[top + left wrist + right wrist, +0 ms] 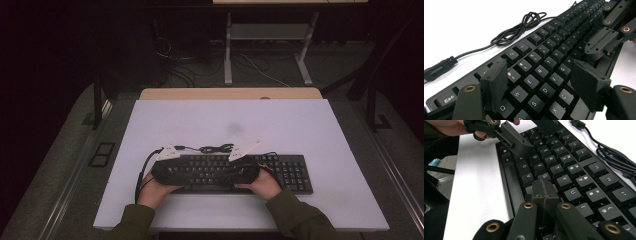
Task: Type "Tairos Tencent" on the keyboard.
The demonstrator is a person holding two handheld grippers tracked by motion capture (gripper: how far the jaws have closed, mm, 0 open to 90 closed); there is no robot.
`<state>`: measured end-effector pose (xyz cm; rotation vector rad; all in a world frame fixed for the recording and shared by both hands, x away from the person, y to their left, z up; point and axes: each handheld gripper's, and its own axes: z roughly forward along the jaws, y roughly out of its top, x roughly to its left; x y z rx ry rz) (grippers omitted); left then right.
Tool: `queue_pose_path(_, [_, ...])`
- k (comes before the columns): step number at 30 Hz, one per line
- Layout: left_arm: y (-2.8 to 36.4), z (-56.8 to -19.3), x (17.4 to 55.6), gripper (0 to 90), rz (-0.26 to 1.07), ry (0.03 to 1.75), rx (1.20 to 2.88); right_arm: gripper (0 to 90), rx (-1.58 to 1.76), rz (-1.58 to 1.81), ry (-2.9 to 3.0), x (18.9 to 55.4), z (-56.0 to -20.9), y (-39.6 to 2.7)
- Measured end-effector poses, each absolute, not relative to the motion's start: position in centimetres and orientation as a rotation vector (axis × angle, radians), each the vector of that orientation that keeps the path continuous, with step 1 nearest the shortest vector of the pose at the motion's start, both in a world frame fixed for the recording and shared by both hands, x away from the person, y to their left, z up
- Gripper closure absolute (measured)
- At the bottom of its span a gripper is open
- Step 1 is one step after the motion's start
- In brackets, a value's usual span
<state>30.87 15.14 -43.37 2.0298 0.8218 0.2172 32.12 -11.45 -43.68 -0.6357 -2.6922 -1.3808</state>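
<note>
A black keyboard [287,172] lies on the white table [225,120] near its front edge. Both hands hold grippers low over its left half, pointing at each other. My left gripper [192,172] is open; its two pads [496,80] stand wide apart above the Q-to-C keys [541,77], with nothing between them. My right gripper [227,172] is shut, its jaws pressed together [545,192] with nothing in them, the tip just over the keys near G and H. The right gripper [599,45] faces the left one [531,135] across the keys.
The keyboard's black cable [216,148] lies coiled on the table just behind the keyboard, its plug [439,67] toward the left end. A wooden desk edge [230,93] and a metal stand [228,55] sit beyond the table. Olive sleeves [295,212] enter from the front.
</note>
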Motion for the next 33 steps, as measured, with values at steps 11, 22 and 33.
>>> queue_pose_path(11, [15.12,-43.41,30.87,29.7,0.217,0.823,2.032,89.3,-0.609,-1.33,-2.724,31.89,-44.07,-10.96])
queue_pose_path(22, [15.19,-43.38,30.87,29.8,0.221,0.822,2.031,89.4,-0.601,-1.312,-2.739,31.81,-44.17,-10.81])
queue_pose_path(33, [15.17,-43.28,30.8,30.2,0.224,0.825,2.022,79.0,-0.635,-1.385,-2.698,32.22,-43.7,-11.57])
